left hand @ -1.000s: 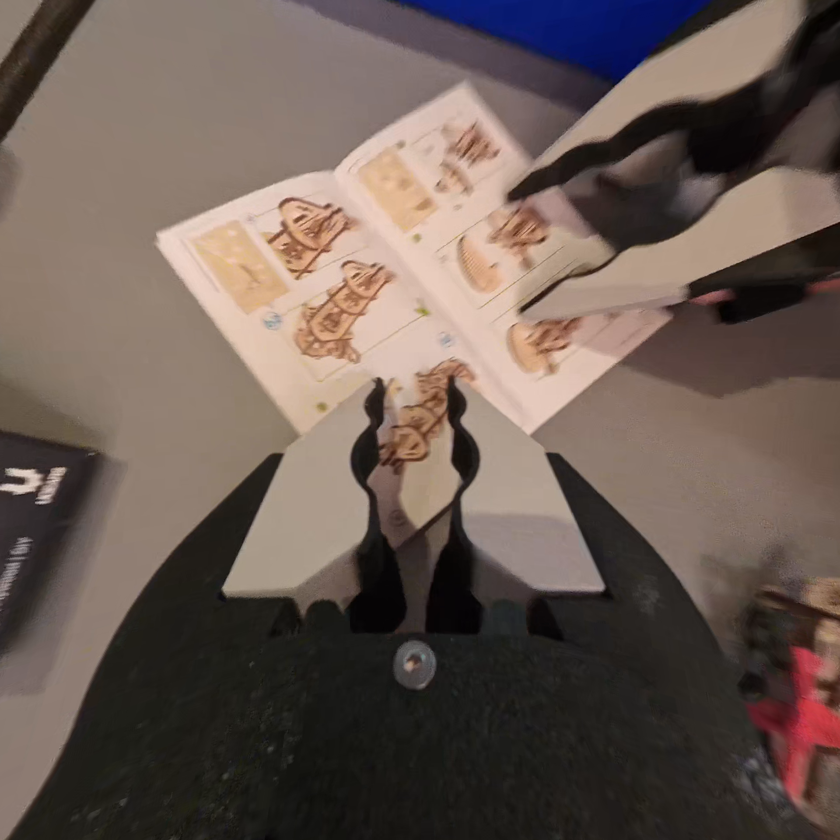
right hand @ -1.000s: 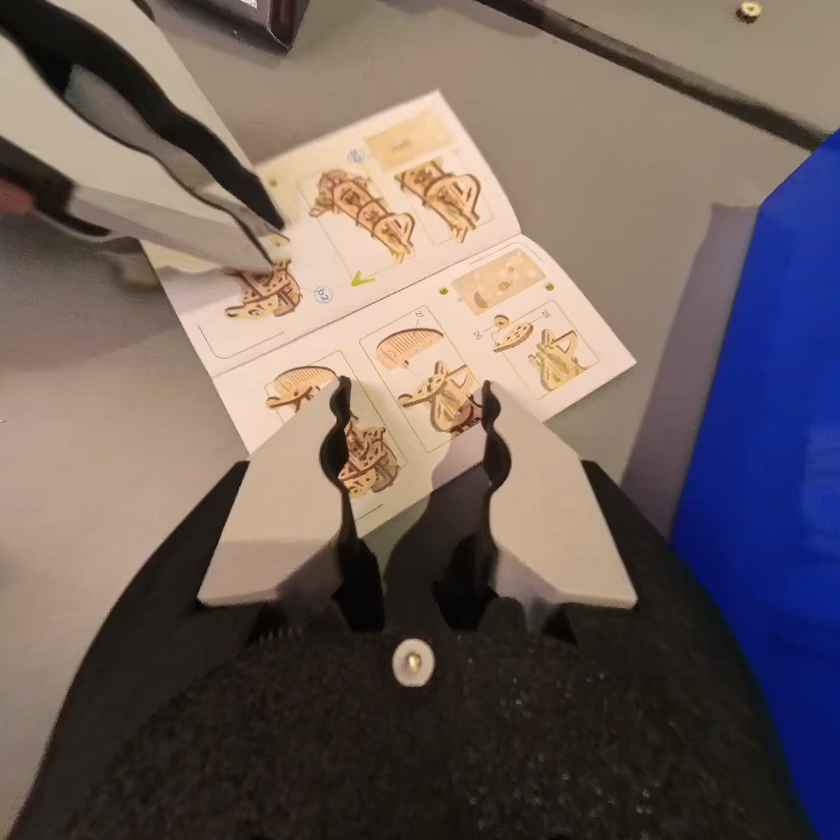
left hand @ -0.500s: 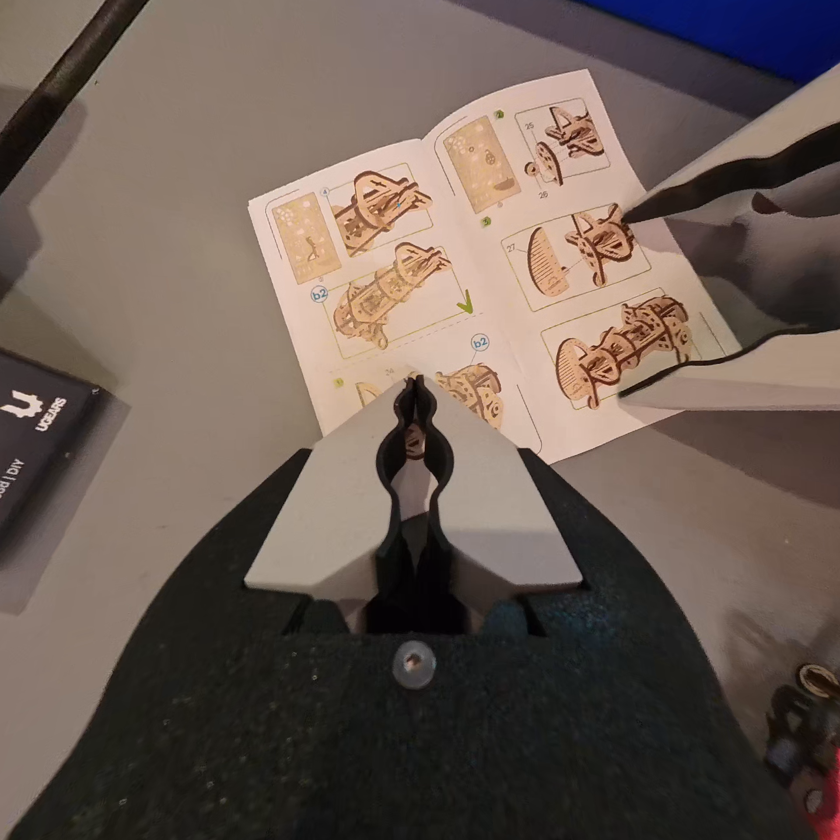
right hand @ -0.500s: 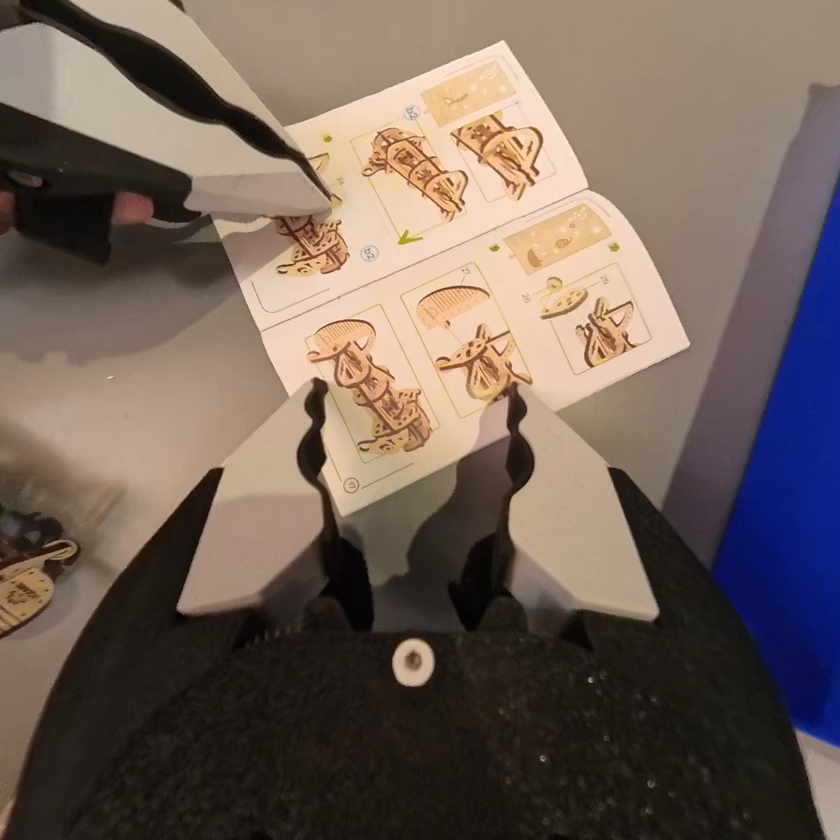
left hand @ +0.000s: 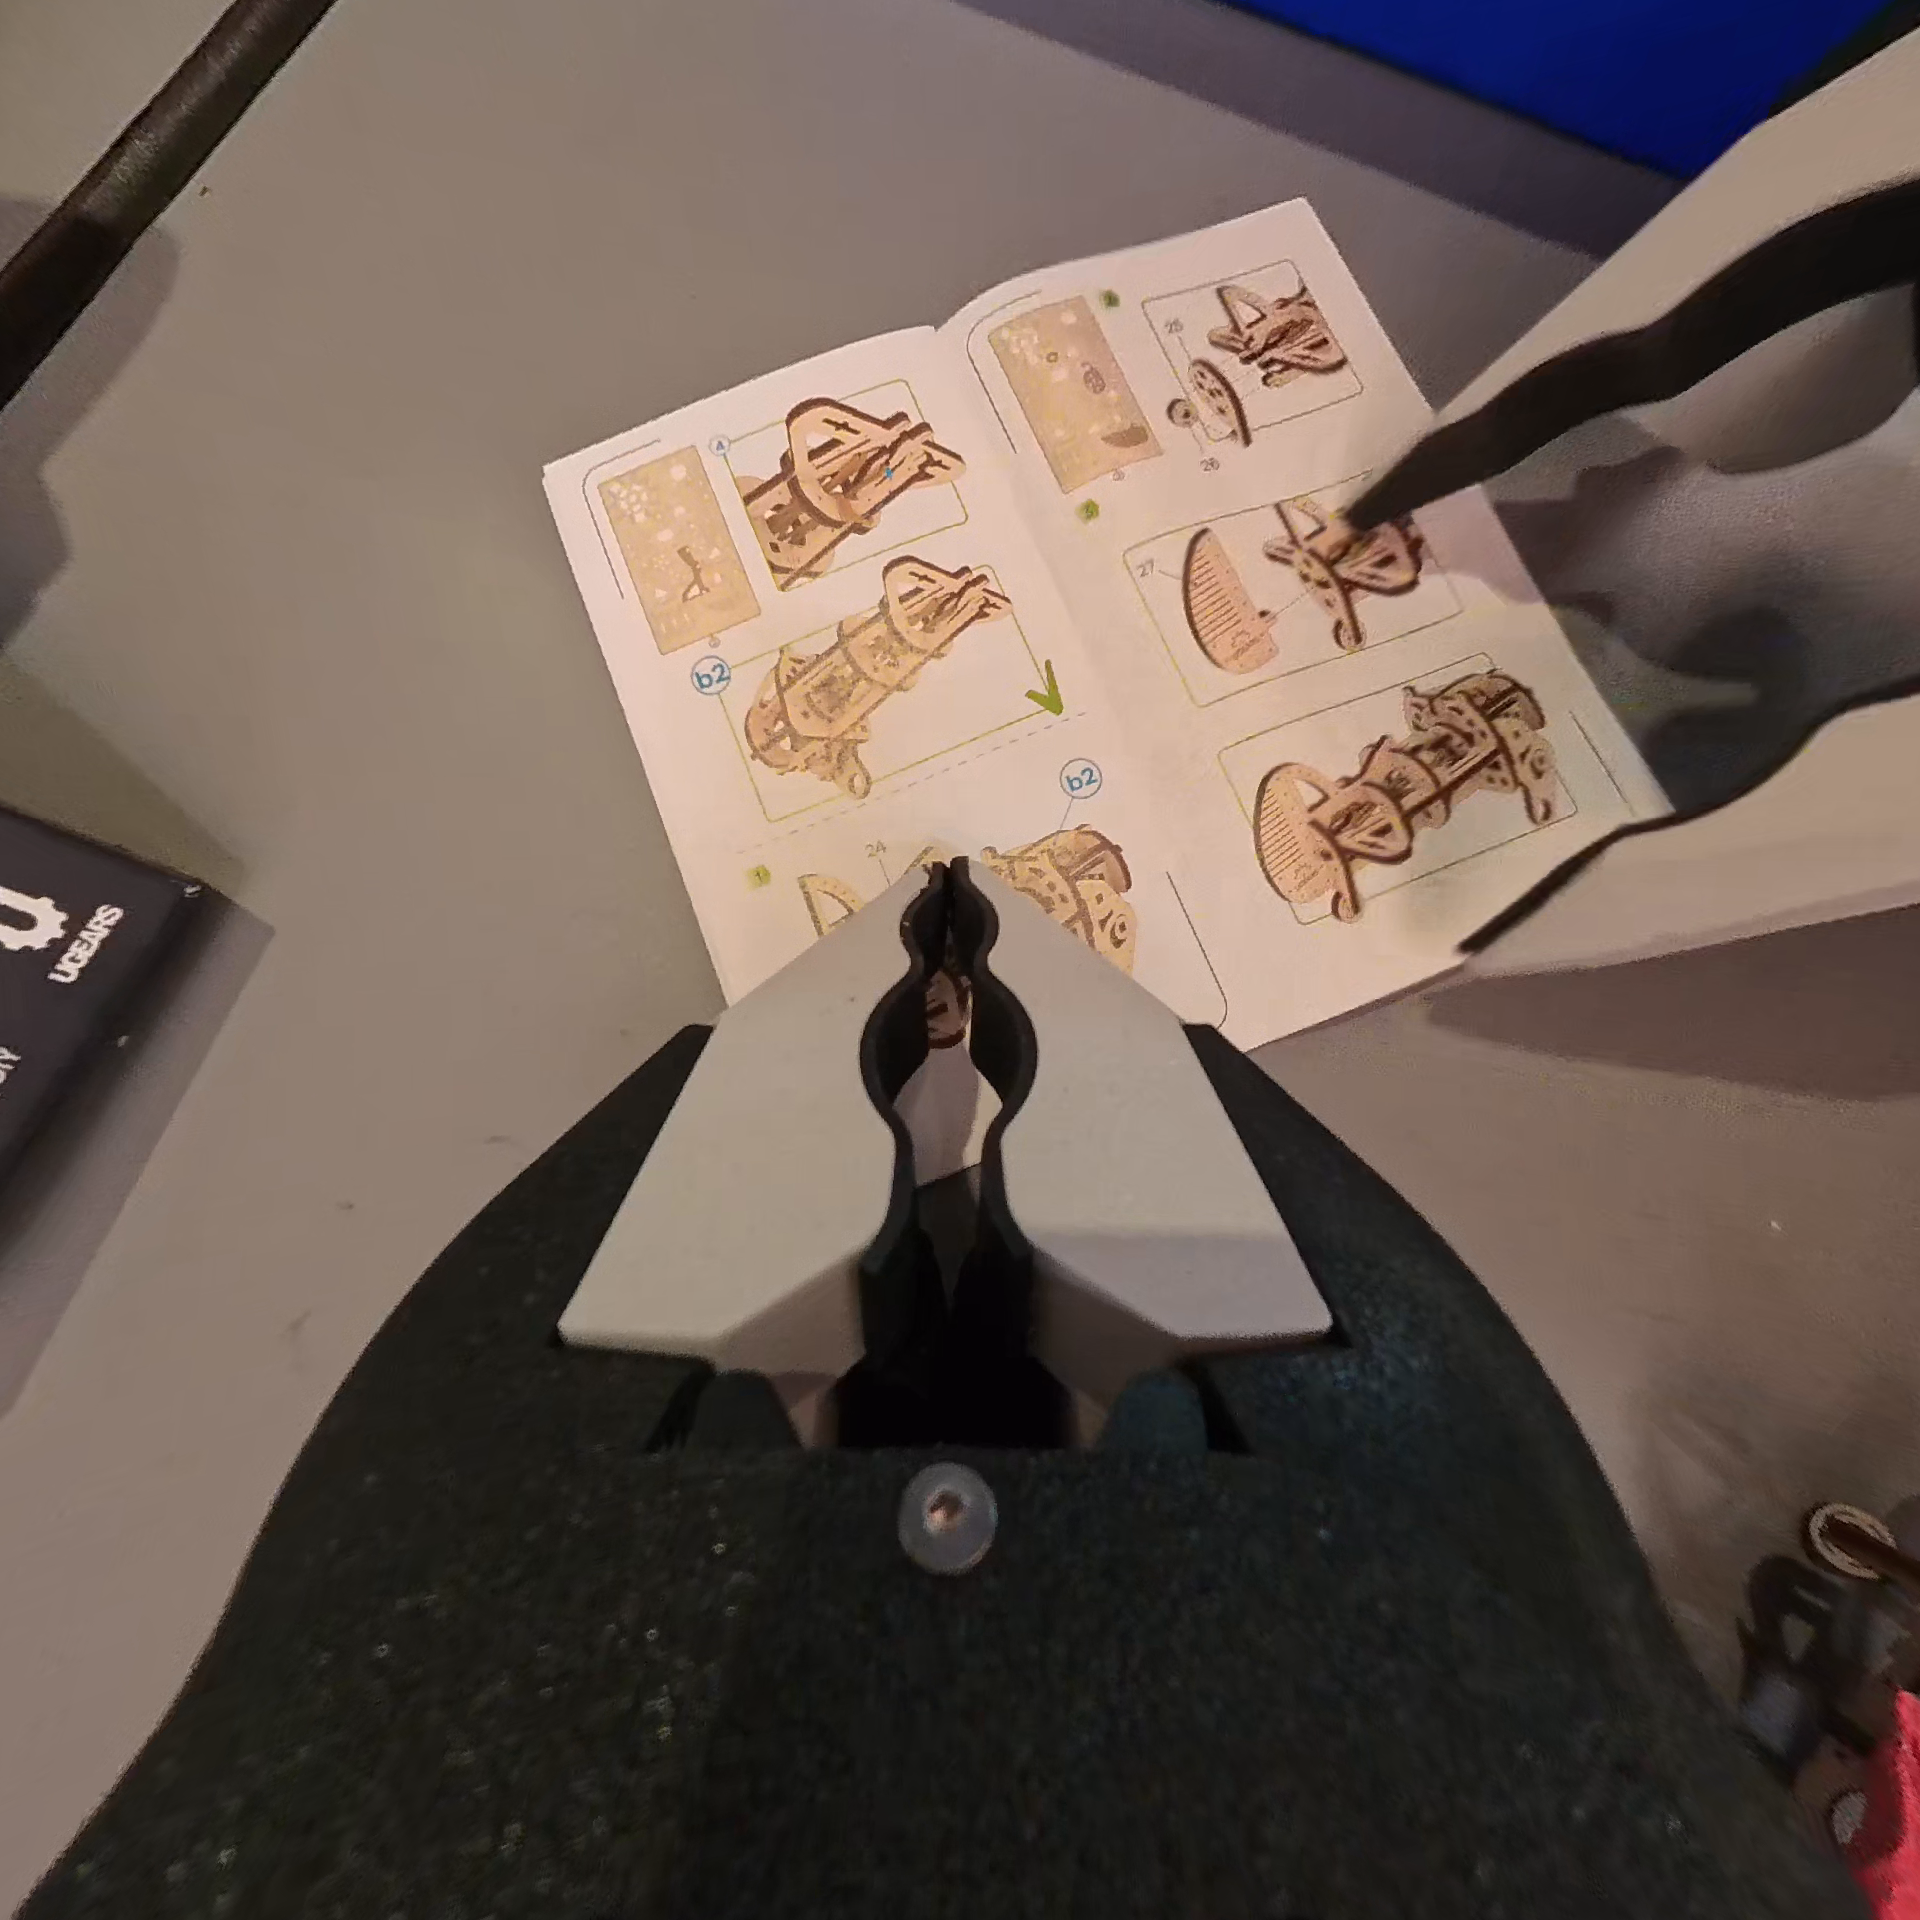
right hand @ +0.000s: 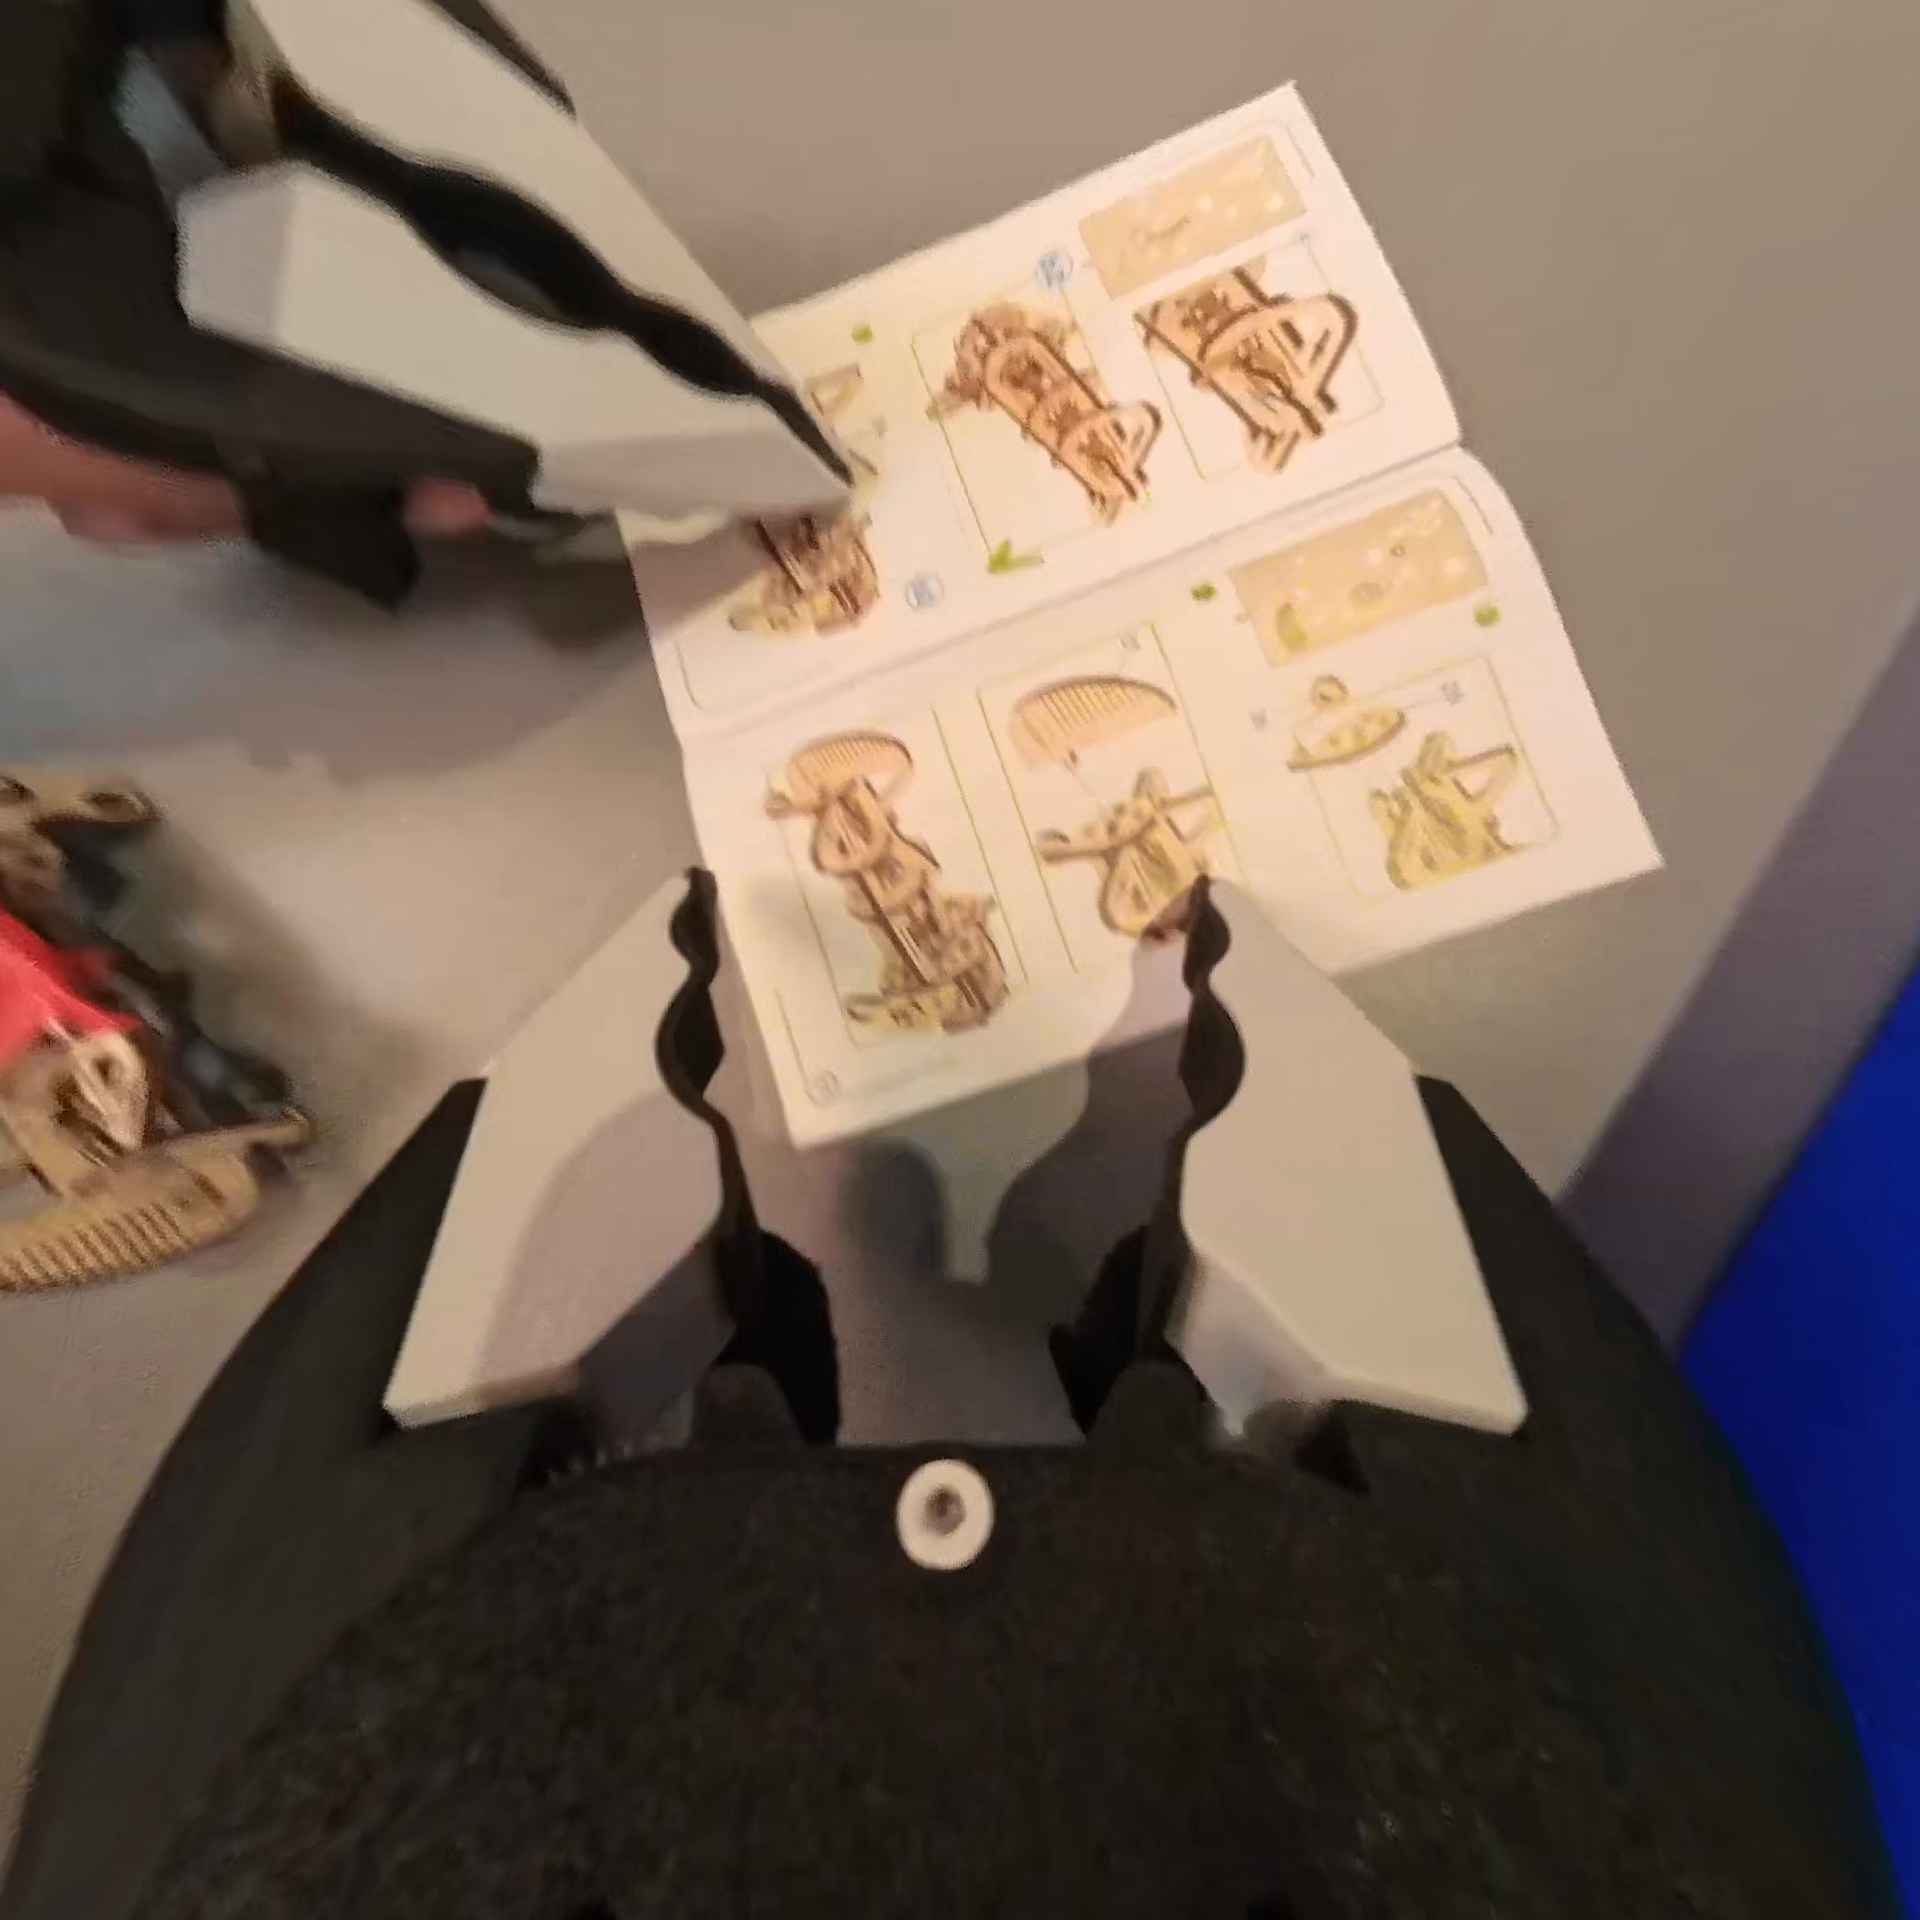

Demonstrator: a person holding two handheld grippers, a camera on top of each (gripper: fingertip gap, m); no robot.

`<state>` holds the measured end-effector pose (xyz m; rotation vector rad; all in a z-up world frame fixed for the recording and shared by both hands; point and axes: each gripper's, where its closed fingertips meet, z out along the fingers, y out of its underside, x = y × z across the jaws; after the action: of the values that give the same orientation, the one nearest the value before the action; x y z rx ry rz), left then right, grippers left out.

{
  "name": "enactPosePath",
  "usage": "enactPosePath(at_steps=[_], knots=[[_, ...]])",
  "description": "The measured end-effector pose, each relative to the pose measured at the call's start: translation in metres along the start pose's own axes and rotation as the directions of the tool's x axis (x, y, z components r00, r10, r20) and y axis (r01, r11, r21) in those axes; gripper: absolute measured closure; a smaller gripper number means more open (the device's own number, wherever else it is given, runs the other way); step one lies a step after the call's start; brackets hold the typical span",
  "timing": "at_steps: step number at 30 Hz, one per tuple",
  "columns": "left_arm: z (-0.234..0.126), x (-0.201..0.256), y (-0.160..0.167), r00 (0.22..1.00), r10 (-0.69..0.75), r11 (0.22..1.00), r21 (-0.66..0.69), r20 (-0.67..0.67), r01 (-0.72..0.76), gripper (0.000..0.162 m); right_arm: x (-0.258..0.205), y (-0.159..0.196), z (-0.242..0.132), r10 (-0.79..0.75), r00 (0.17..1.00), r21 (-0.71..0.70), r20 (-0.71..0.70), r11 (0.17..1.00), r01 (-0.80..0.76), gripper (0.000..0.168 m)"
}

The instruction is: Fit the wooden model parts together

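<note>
Wooden model parts [right hand: 114, 1049], pale laser-cut pieces heaped with something red, lie blurred on the grey table [left hand: 395, 436] to the left of the right gripper [right hand: 945, 904], well apart from both tools. A white, illustrated instruction booklet [left hand: 1049, 665] lies open and flat on the table. The left gripper [left hand: 948, 871] has its tips closed together over the booklet's near edge, holding nothing visible. The right gripper stands wide open and empty above the booklet's opposite edge. A black box [left hand: 62, 977] lies at the far left.
</note>
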<state>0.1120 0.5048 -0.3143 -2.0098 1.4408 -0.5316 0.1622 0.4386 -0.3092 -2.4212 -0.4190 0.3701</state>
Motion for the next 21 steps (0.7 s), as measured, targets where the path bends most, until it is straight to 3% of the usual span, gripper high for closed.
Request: enactPosePath(at_steps=[5,12,13,18,21], knots=[[0.000,0.000,0.000,1.000,-0.011,1.000,0.001,-0.007,0.011,0.162,0.003,0.012,-0.003,-0.164,0.984,-0.036,-0.062,0.986,0.162,0.092],[0.000,0.000,0.000,1.000,-0.010,1.000,-0.003,0.011,0.010,0.162,0.003,-0.003,0.008,-0.130,0.987,-0.012,-0.094,0.992,0.129,0.117],[0.000,0.000,0.000,1.000,-0.008,1.000,-0.005,0.013,0.008,0.162,0.004,-0.004,0.009,-0.122,0.988,-0.012,-0.100,0.993,0.121,0.131],[0.000,0.000,0.000,1.000,-0.002,1.000,-0.007,0.011,0.002,0.162,0.014,-0.010,0.011,-0.068,0.993,0.018,-0.092,0.997,0.070,0.158],[-0.001,0.000,0.001,1.000,0.026,0.999,-0.021,-0.005,-0.026,0.162,0.010,-0.008,0.002,-0.008,1.000,0.007,-0.018,1.000,0.008,0.129]])
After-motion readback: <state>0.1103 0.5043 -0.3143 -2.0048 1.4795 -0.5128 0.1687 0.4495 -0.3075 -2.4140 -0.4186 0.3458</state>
